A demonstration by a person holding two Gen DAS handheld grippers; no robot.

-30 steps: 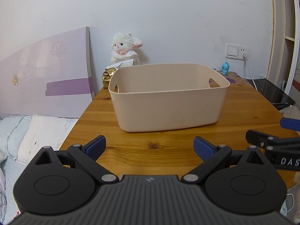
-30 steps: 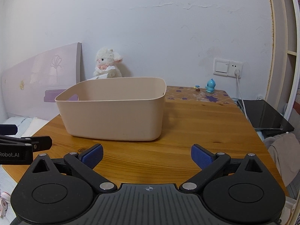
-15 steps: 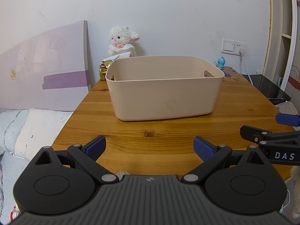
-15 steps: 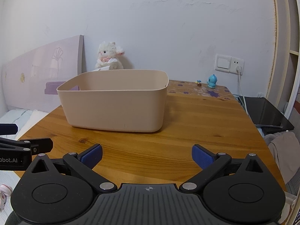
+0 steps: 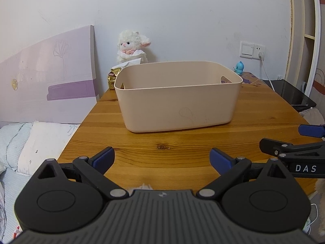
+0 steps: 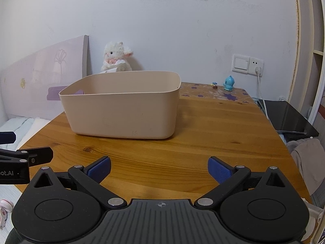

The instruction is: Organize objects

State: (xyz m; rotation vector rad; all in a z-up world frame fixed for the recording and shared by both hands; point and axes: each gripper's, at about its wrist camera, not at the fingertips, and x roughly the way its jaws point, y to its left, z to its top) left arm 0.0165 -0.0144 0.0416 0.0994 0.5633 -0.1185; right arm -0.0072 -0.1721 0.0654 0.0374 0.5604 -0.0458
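Wooden plank table (image 5: 182,142) against a white wall holds a beige plastic storage bin (image 5: 178,97). Left gripper (image 5: 162,158) and right gripper (image 6: 159,168) hover nearby, both wide apart, holding nothing.

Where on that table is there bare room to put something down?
Bare wood runs between the bin and both grippers, left and right, and right of the bin. It is crowded behind the bin, around the lamb and gold packet.

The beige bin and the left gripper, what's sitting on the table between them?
Nothing: in the left wrist view only bare wooden table, with a dark knot in the grain, lies between the left gripper and the beige bin.
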